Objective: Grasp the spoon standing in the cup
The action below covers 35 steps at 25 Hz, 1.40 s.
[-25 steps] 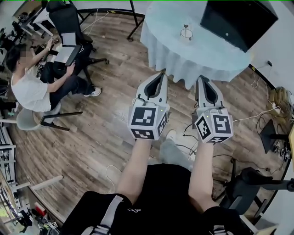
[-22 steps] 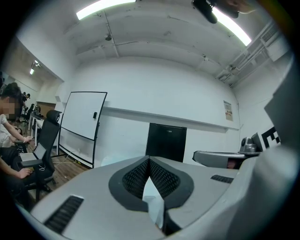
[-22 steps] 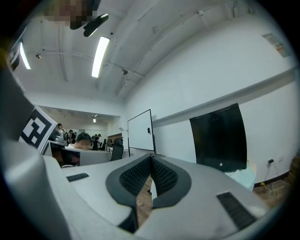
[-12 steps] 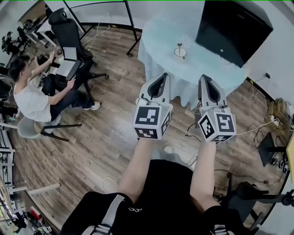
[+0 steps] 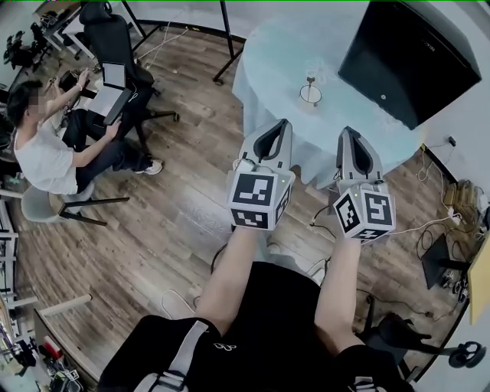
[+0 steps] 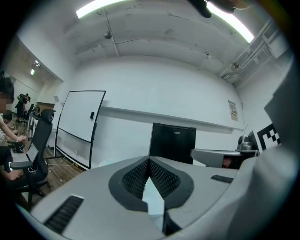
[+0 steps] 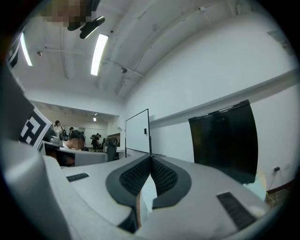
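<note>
Approach step: left gripper (image 5: 284, 123) and right gripper (image 5: 350, 132), jaws closed on nothing, well short of the cup (image 5: 310, 94); next, one must open around its spoon (image 5: 310, 80).

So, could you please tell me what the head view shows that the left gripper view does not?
Only the head view: the cup with the spoon standing in it, and the forearms holding the tongs. Only the left gripper view: the ceiling lights and the whiteboard. Both: the black screen, the seated person, the office chair, the wood floor, and the left tongs and right tongs, both shut and empty.
</note>
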Motion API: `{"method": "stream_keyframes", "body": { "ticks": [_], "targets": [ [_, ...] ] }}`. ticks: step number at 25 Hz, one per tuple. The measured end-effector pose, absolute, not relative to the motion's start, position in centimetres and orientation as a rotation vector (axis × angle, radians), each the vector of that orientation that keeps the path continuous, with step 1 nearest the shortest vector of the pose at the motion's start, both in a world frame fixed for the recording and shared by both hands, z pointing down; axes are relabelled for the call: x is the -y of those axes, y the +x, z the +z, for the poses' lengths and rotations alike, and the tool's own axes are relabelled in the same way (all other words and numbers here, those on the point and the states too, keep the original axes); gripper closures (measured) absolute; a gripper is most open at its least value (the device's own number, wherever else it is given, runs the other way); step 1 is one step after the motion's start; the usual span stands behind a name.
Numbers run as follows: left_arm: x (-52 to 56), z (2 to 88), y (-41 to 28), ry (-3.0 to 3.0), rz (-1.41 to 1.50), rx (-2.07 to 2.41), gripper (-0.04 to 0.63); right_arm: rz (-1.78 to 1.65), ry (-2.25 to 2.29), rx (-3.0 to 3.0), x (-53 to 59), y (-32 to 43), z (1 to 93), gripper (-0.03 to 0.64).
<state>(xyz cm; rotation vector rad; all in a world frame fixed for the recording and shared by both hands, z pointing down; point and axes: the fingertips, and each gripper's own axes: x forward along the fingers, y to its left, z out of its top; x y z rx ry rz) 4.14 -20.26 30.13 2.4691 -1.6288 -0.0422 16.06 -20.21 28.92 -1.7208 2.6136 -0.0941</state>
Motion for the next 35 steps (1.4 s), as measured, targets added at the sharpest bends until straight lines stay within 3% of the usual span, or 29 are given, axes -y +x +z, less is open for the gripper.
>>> {"method": "stream_keyframes", "body": {
  "ticks": [15, 18, 35],
  "targets": [
    [34.1, 38.5, 5.3, 2.364, 0.121, 1.497, 0.584, -0.365, -1.799, -2.666, 33.2, 15.6, 37.3, 0.609],
    [36.3, 40.1, 5.2, 2.344, 0.142, 1.475, 0.584, -0.4, -1.788, -2.713, 35.3, 14.8, 38.9, 0.542],
    [43.8, 47.8, 5.1, 2.255, 0.245, 1.362, 0.584, -0.54, -1.874, -2.824, 44.0, 13.9, 46.1, 0.422]
  ]
}}
